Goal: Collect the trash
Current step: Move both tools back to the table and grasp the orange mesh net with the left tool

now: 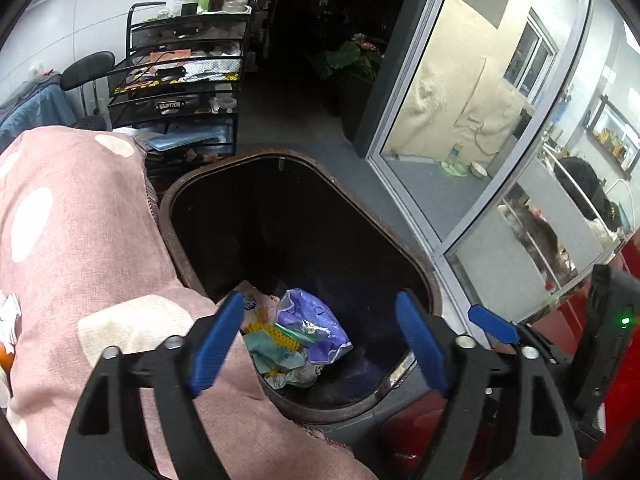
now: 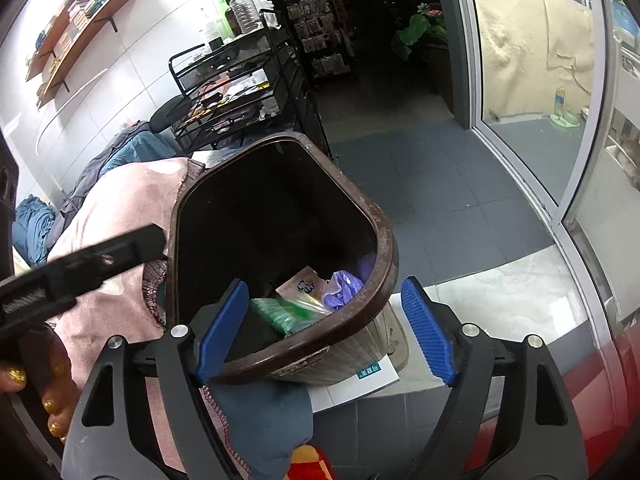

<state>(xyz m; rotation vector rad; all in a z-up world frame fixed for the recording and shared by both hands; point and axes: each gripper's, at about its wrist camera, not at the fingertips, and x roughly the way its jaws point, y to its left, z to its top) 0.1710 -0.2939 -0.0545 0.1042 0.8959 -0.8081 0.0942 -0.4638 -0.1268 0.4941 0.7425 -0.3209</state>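
A brown-rimmed trash bin (image 1: 320, 414) stands with its dark inside showing. At its bottom lie a crumpled purple plastic bag (image 1: 312, 324) and green and yellow wrappers (image 1: 276, 336). My left gripper (image 1: 320, 308) hangs open over the bin's near end with nothing between its pads. In the right wrist view the bin (image 2: 386, 236) holds the purple bag (image 2: 344, 284), a green wrapper (image 2: 288, 312) and a pink packet (image 2: 304, 286). My right gripper (image 2: 324, 286) is open above the bin's near rim, its pads bare. The left gripper's black body (image 2: 80, 268) reaches in from the left.
A pink cushion with white dots (image 1: 80, 260) presses against the bin's left side. Behind stands a black mesh cart (image 1: 180, 80) with bottles on top. A glass door (image 1: 460, 120) is to the right. A white booklet (image 2: 360, 384) lies under the bin, beside a blue cushion (image 2: 264, 412).
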